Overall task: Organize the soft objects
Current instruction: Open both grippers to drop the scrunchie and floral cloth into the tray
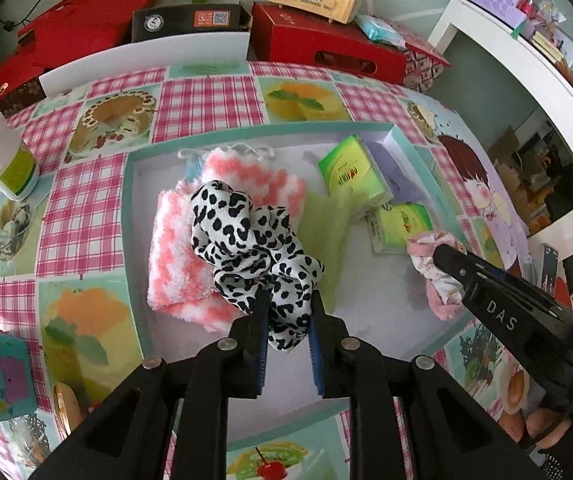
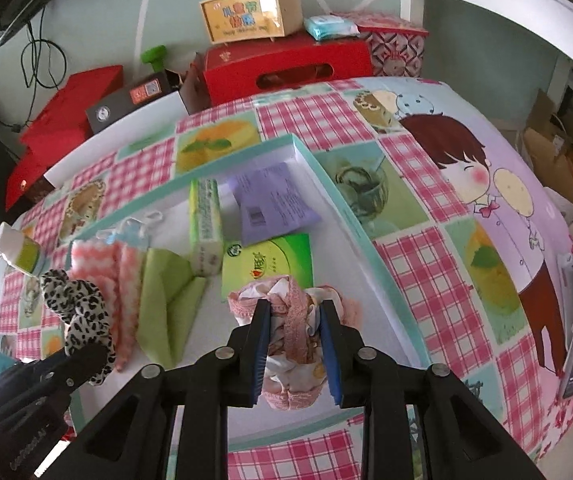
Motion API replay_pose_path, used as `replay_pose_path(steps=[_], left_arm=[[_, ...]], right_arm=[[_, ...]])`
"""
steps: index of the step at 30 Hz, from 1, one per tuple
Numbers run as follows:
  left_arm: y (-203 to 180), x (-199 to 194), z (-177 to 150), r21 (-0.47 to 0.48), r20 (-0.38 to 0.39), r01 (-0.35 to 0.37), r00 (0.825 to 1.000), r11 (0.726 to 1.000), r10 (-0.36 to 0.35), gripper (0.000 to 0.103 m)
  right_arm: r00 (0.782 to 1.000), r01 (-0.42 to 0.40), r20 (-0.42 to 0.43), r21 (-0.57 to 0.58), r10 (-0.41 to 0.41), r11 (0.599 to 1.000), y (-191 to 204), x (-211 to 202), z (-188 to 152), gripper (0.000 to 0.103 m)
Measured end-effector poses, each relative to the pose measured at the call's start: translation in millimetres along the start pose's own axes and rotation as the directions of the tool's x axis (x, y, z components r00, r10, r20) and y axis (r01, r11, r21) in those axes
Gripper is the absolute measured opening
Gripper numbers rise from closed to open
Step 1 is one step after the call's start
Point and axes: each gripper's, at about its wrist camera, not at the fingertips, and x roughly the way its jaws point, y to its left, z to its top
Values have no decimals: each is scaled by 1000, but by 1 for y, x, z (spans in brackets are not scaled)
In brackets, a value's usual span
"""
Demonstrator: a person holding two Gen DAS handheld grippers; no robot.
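The left gripper (image 1: 286, 312), nearly closed on the spotted scrunchie (image 1: 254, 240) mid-frame, and the right gripper (image 2: 295, 320), nearly closed on the pink scrunchie (image 2: 290, 320), may snag fabric on release over the tray (image 1: 134, 160).

Left tongs (image 1: 286, 300) angled down, right tongs (image 2: 294, 316) likewise, both clamped

Two green tissue packs (image 1: 353, 176), two scrunchies (image 1: 254, 240), one fuzzy pink-and-white cloth (image 1: 178, 264), one bottle (image 1: 6, 160).
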Motion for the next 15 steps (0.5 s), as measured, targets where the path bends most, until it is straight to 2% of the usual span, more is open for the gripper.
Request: replay_pose_path(steps=[1,3,5,8,11,13,15], left_arm=[[-1,-1,0,6,-9,1,1000,1000,-1,26],[-2,-5,0,12,-2,7,1000,1000,-7,41],[-4,-12,0,21,18,5,1000,1000,-5,47],[-4,-20,2,23,35,10,999,1000,-10,49],[-1,-28,4,14,55,3,998,1000,-4,56],[4,-35,7,1,76,-4,997,1000,4,60],[9,-40,9,-15,92,-11,996,1000,12,65]], right_arm=[[1000,-1,1,-4,1,1000,1,0,0,28],[1000,2,10,-15,-2,1000,2,-2,1,29],[1000,3,21,-20,-3,1000,3,-5,2,36],[999,9,36,-23,-8,1000,4,-9,4,39],[999,12,51,-25,-11,1000,5,-14,6,41],[998,16,65,-26,-14,1000,6,-19,7,51],[997,18,80,-28,-16,999,7,-22,8,65]])
